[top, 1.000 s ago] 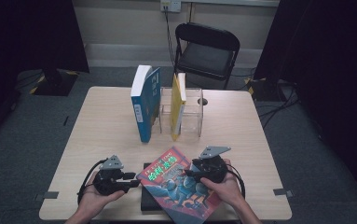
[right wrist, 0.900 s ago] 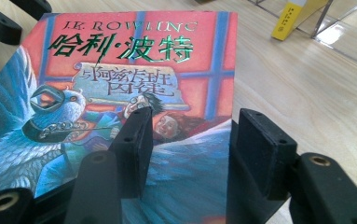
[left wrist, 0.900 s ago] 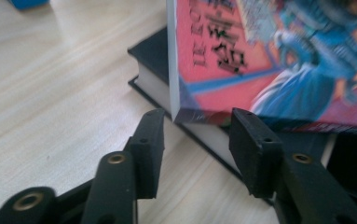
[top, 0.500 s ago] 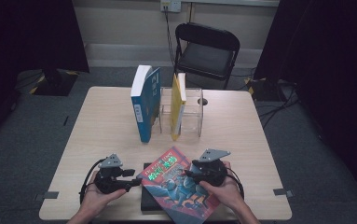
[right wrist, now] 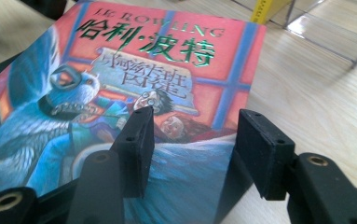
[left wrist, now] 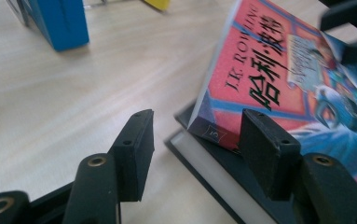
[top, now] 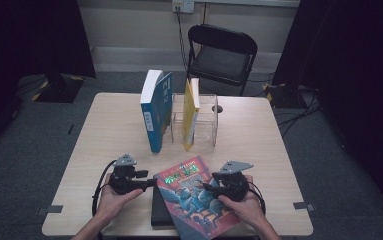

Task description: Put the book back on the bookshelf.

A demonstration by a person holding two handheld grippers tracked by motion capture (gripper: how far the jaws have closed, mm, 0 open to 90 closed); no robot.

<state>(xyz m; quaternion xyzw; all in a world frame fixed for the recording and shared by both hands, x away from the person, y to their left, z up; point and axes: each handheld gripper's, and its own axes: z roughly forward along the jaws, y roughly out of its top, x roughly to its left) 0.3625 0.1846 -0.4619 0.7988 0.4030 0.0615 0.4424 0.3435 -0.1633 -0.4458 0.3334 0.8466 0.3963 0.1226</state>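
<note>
Here, an inventory of the desk (top: 104, 125), with clock directions taken from the high view.

1. Picture book (top: 194, 195): red and blue cover, at 6 o'clock on the desk, lying askew on top of a dark book (top: 158, 212). The left claw view adds what the high view cannot: its near corner juts out past the dark book's pale page edge (left wrist: 204, 163), raised off it.

2. Left claw (top: 151, 183): at 7 o'clock, held level, tips at the picture book's left edge. Its jaws have just been opening; in its own view they stand apart, released, with the book's corner (left wrist: 213, 130) in the gap, untouched by either pad.

3. Right claw (top: 206, 188): at 5 o'clock, over the cover. Its own view shows the jaws apart, released, one above the cover (right wrist: 134, 60) and one past the book's right edge; no pad presses on it.

4. Blue book (top: 155, 111): upright at 12 o'clock, leaning beside a clear rack (top: 206, 117).

5. Yellow book (top: 191, 112): upright inside the rack. The right claw view catches just its bottom corner (right wrist: 267, 9).

6. Folding chair (top: 221, 52): beyond the desk's far edge.
</note>
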